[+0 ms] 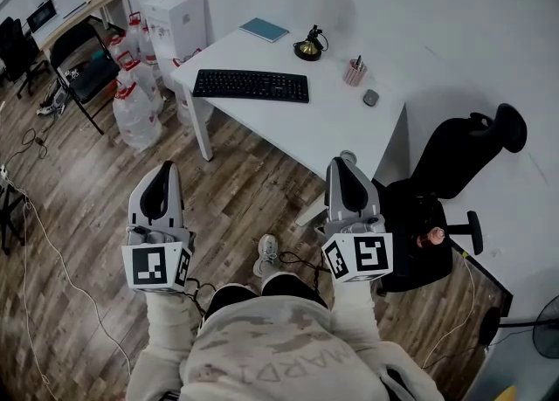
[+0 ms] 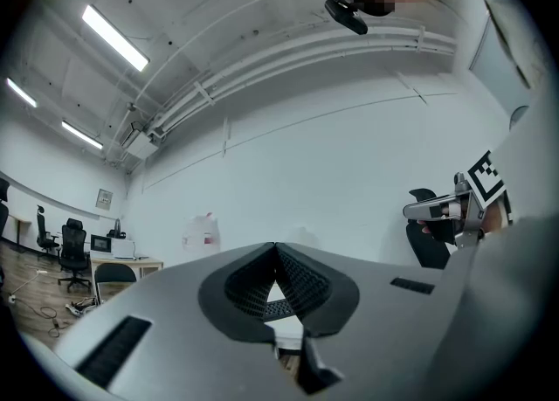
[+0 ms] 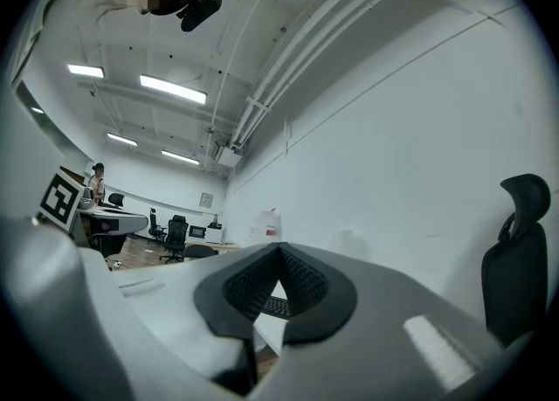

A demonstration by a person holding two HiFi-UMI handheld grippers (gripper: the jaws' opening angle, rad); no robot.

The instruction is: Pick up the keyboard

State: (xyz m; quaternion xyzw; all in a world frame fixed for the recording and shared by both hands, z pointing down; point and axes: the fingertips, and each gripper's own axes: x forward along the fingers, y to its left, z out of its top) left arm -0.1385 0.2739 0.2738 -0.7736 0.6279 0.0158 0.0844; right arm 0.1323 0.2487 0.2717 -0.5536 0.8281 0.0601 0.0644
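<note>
Black flat rectangular keyboard [image 1: 251,86] lying upper centre of frame on white table [image 1: 341,133], untouched. Left tongs [image 1: 163,172] lower left, pressed together, empty (keyboard just glimpsed past tips). Right tongs [image 1: 342,168] lower right of centre, likewise pressed together, nothing pinched. Both well apart from keyboard, above brown wooden floor [image 1: 236,190].

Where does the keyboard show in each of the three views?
Head view: keyboard upper centre, on the white table.
Left gripper view: a sliver of it through the notch under the shut jaws.
Right gripper view: likewise a sliver under the jaws.
Shared landmark: black office chair, at right in every view.
</note>
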